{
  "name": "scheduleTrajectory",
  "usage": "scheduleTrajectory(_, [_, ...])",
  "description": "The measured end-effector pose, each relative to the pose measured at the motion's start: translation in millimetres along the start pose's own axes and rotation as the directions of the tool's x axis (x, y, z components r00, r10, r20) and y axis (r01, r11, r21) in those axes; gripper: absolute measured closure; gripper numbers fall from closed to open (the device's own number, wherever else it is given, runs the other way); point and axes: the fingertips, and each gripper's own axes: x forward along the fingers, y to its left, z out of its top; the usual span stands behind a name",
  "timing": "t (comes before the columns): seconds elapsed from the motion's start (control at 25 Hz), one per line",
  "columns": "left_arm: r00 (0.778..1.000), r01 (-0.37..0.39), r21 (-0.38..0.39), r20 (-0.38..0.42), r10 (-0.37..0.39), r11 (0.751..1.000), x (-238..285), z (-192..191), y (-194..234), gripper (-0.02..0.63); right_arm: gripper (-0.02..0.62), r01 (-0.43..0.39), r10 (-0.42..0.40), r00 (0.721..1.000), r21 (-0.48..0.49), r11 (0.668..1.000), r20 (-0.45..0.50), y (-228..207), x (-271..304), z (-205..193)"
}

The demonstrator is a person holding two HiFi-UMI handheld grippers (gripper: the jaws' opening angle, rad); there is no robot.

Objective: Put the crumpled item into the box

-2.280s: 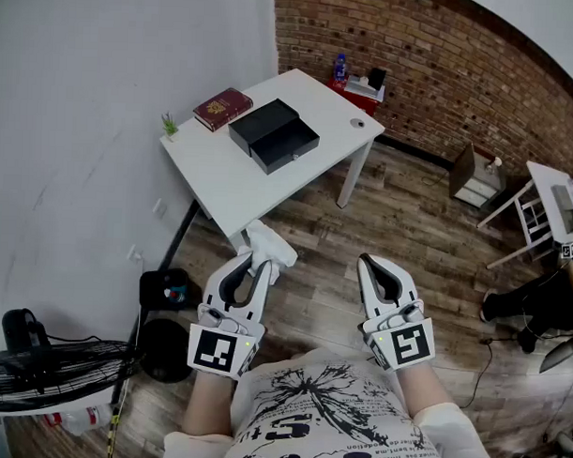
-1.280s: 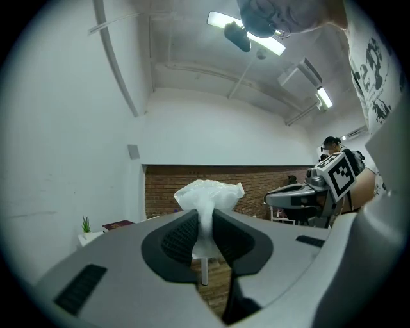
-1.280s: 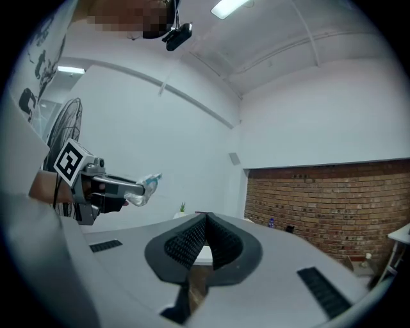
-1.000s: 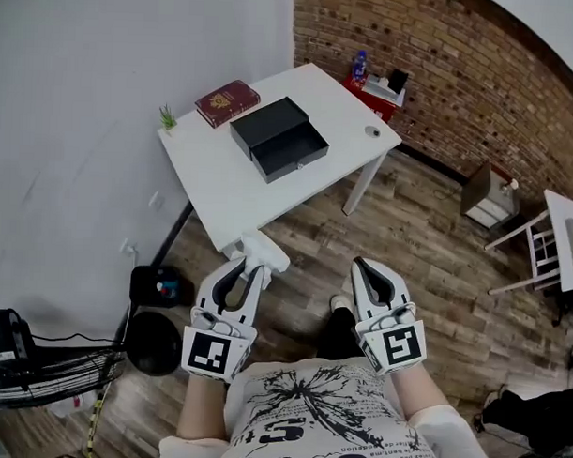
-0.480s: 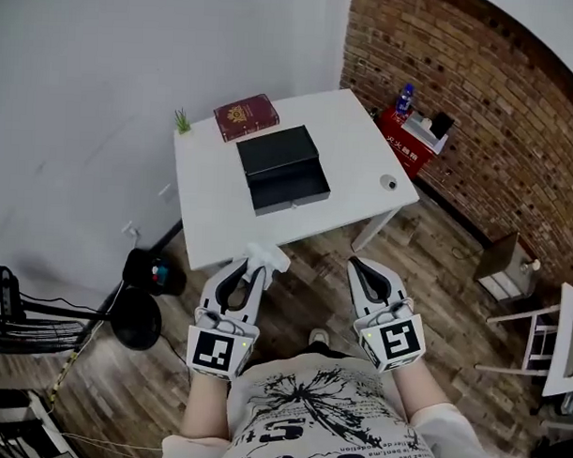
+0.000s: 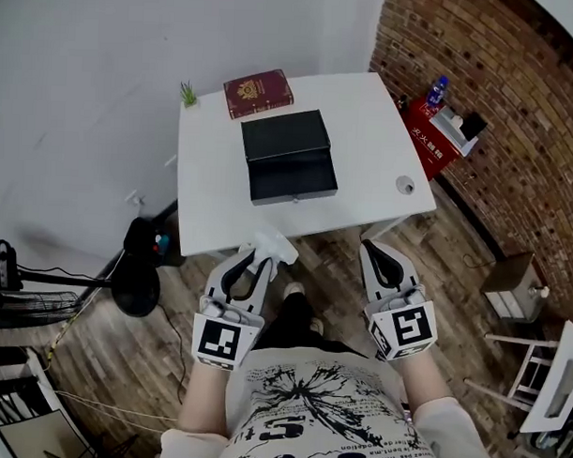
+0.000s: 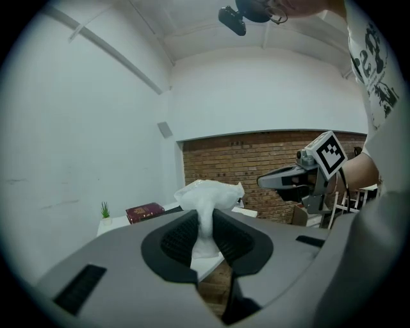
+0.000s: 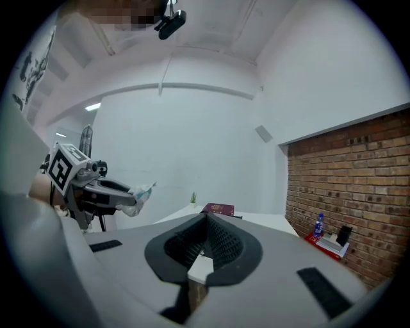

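Crumpled item [image 6: 273, 248] at the counter's [image 6: 207, 211] edge
The left hand-held gripper [image 6: 256, 261] pinches it, apart from the open black box [image 6: 291, 158]; the right hand-held gripper [image 6: 377, 250] is pressed together, empty.

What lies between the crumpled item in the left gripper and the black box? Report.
Only a bare strip of the white table separates the crumpled item, pinched in the left gripper, from the black box; the head view shows it.

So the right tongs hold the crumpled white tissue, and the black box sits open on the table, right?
No, the left tongs hold the crumpled white tissue, as the left gripper view shows. The black box does sit open on the table.
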Motion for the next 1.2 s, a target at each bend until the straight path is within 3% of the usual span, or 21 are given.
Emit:
scheduleTrajectory(0.24, [0.994,0.016,0.010,-0.106,-0.015,1.000,68,-21,33,0.525,0.580,-0.010,0.010,1.000,0.008,1.000,-0.017,-35,62,0])
scheduleTrajectory(0.44, [0.992,0.034,0.036,-0.125,-0.029,0.999,130,-28,69,0.525,0.580,-0.035,0.035,0.998,-0.005,0.999,-0.043,-58,119,1])
scheduleTrajectory(0.6, [0.977,0.094,0.055,-0.196,-0.081,0.994,180,-48,93,0.526,0.580,-0.029,0.029,0.997,0.006,1.000,-0.076,-78,164,-6])
scheduleTrajectory(0.84, [0.886,0.291,0.143,-0.413,-0.210,0.946,243,-98,104,0.526,0.581,-0.011,0.015,0.992,0.032,0.999,-0.123,-103,215,-19])
scheduleTrajectory(1.2, [0.740,0.481,0.089,-0.575,-0.349,0.872,306,-161,115,0.525,0.580,0.058,-0.047,0.982,0.053,0.997,-0.185,-138,260,-41])
